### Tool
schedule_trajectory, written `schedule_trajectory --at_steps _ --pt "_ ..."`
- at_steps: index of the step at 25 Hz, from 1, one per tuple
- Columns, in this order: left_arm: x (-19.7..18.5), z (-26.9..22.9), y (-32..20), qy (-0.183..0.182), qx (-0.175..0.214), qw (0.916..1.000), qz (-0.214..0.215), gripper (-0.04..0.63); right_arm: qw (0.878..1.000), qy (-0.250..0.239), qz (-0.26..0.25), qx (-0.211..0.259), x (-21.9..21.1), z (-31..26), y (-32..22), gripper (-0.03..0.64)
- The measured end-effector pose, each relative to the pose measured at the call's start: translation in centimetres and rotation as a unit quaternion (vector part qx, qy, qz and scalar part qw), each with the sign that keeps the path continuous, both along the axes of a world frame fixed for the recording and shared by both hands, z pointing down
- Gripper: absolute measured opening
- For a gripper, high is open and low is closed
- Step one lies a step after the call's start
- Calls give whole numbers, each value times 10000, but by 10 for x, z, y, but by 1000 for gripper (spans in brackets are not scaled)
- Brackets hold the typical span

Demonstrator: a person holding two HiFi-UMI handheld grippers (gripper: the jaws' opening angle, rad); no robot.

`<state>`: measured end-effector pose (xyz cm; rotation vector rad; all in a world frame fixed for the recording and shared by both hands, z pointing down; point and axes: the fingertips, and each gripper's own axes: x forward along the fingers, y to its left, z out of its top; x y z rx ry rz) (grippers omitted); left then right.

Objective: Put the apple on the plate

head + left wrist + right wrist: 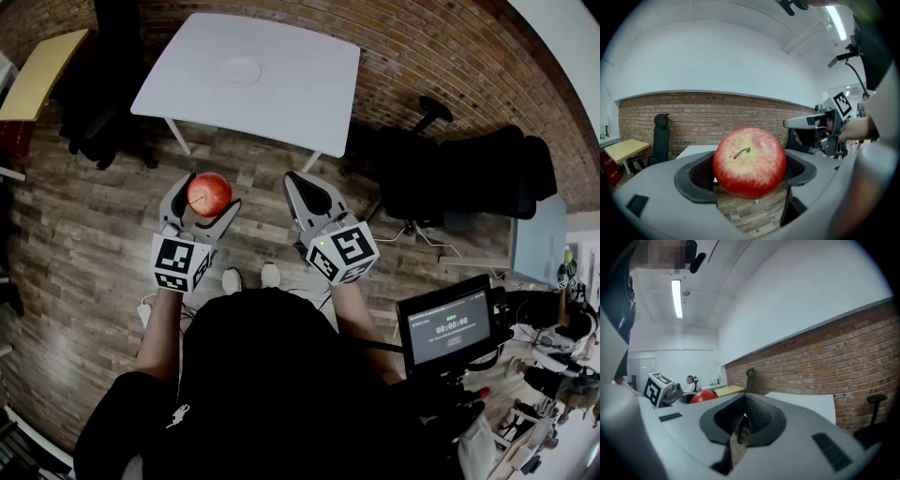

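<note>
A red apple [209, 193] with a short stem sits between the jaws of my left gripper [201, 200], held up over the wooden floor; in the left gripper view the apple [749, 162] fills the gap and both dark pads press on its sides. My right gripper [307, 194] is beside it, jaws together with nothing between them; in the right gripper view its pads [740, 420] meet. A white plate [241, 70] lies on the white table [309, 84] ahead, beyond both grippers. From the right gripper view the apple [704, 396] shows at the left.
Black office chairs stand right [469, 173] and left [108, 112] of the table. A yellow desk [42, 70] is at the far left. A monitor [455, 328] sits at the lower right. A brick wall [712, 115] runs behind the table.
</note>
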<state>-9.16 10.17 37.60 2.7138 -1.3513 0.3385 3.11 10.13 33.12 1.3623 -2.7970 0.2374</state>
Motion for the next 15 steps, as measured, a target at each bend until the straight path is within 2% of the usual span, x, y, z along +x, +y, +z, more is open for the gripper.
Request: schedule_trajectory --at_steps 3,15 --pt "-2 1 -1 6 -81 10000 -7 420 10000 12 33 7 1 -2 -2 3" --pt "4 -1 -5 69 20 10000 21 420 10000 -25 -50 -71 3 2 0 3"
